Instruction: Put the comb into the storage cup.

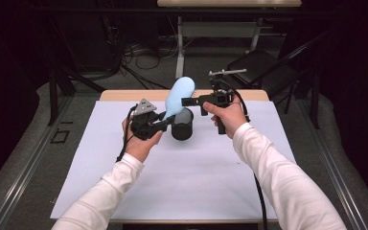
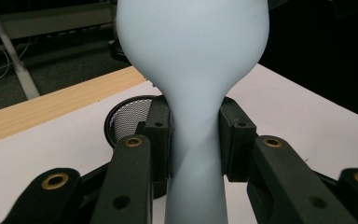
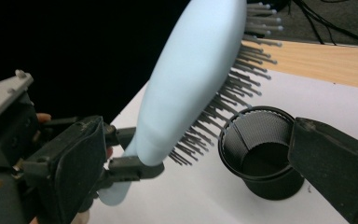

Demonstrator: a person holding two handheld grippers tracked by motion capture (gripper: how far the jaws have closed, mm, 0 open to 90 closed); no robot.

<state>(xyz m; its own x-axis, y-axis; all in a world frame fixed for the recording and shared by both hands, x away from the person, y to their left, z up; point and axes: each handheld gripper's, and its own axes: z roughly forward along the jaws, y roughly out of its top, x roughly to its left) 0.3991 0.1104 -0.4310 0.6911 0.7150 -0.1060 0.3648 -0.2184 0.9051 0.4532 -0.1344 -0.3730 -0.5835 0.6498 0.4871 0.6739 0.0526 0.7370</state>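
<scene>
On the white surface (image 1: 182, 172) we see a black mesh cup (image 1: 182, 125) standing upright, just right of our left gripper (image 1: 160, 123); a folding chair (image 1: 263, 67) stands far off beyond the surface. We pinch the pale blue brush (image 1: 178, 96) by its narrow handle in the left gripper, head tilted up and away above the cup, bristles facing right. Our right gripper (image 1: 188, 101) hovers spread apart, just right of the brush head, above the cup.
</scene>
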